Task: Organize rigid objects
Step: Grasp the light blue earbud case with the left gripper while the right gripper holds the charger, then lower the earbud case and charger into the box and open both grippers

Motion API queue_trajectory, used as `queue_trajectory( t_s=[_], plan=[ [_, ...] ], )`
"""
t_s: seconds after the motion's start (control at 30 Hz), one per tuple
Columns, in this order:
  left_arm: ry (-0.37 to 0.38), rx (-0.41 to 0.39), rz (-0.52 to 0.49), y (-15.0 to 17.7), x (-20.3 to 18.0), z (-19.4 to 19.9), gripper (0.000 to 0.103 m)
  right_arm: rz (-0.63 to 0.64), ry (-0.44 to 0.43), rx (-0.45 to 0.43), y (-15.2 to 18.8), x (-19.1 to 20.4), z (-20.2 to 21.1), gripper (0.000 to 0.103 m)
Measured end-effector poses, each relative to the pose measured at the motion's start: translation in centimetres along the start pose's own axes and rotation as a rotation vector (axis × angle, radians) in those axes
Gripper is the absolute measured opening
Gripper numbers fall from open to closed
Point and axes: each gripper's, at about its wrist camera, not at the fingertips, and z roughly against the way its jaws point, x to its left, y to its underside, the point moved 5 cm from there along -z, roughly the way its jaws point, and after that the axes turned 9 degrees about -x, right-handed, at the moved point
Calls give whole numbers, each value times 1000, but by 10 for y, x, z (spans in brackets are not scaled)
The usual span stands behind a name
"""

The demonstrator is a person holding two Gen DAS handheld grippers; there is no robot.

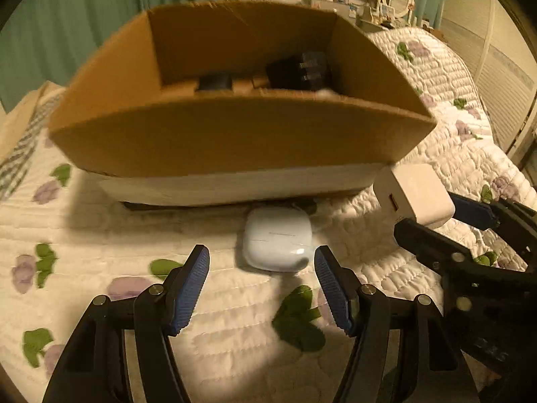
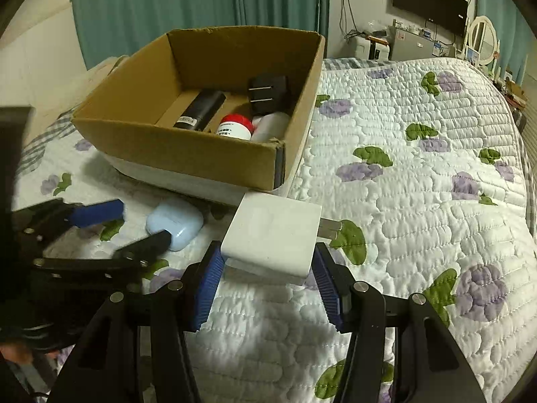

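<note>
An open cardboard box point(image 1: 235, 134) stands on the quilted bed; it also shows in the right wrist view point(image 2: 174, 144). Inside lie a black plug adapter point(image 2: 268, 92), a black cylinder point(image 2: 201, 109), a red-capped white jar point(image 2: 235, 126) and a grey bottle point(image 2: 272, 126). A pale blue earbud case point(image 1: 277, 243) lies on the quilt in front of the box, just ahead of my open left gripper point(image 1: 261, 268). My right gripper point(image 2: 268, 268) is shut on a white charger block point(image 2: 273, 235), held above the quilt right of the box's near corner; it also shows in the left wrist view point(image 1: 414, 193).
The floral quilt point(image 2: 419, 184) stretches away to the right. Green curtains point(image 2: 167, 0) hang behind the box. A wall television point(image 2: 429, 0), a cabinet and a round mirror point(image 2: 481, 38) stand at the far side of the room.
</note>
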Motion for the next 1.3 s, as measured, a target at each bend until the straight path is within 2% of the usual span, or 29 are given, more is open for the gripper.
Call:
queue_trajectory(
  t_s=[0.27,0.33,0.4,0.43,0.73,0.9,1.03,1.3],
  plan=[
    [30,21,-18,-2,-10,-23,68,-38,-3,26,2,-8,-6,53],
    [22,26,-30,-2,-12,-29,65,-38,11,23,2,-9,-5,53],
    [20,14,-34,-2,-13,-27,51,-45,16,24,2,-11,-3,52],
    [25,8,-30,-2,-13,-25,51,-47,16,25,2,-12,-3,52],
    [9,-80,-25,1,-15,29,50,13,48,-18,-2,-4,26,50],
    [10,-157,2,-16,-9,69,50,28,42,-73,-11,0,55,50],
    [17,-224,6,-32,-11,102,50,35,34,-140,-33,2,81,50],
    [-1,-336,-15,-85,6,134,51,74,-10,-269,-96,11,111,50]
  ],
)
